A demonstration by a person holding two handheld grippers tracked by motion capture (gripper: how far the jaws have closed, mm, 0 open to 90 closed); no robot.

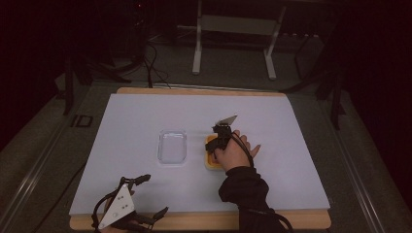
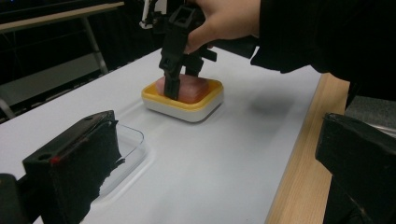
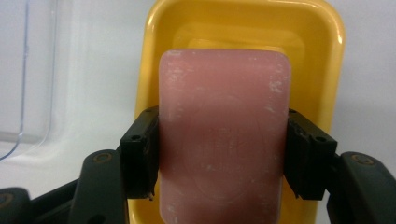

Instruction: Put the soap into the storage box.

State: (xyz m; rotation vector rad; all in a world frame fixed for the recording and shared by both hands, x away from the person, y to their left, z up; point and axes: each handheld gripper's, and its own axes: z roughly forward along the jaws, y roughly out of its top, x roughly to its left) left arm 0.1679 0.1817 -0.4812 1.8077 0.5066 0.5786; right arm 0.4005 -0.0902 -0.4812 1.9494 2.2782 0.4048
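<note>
A pink soap bar lies in a yellow dish with a white base, right of the table's middle. My right gripper comes down on it from above, and its pads press both long sides of the soap bar, so it is shut on it. Whether the bar rests in the dish or is just clear of it, I cannot tell. My left gripper stands open near the front left edge, with nothing between its jaws.
A clear shallow plastic lid lies just left of the yellow dish. A white sheet covers the wooden table. A white metal stand rises behind the table.
</note>
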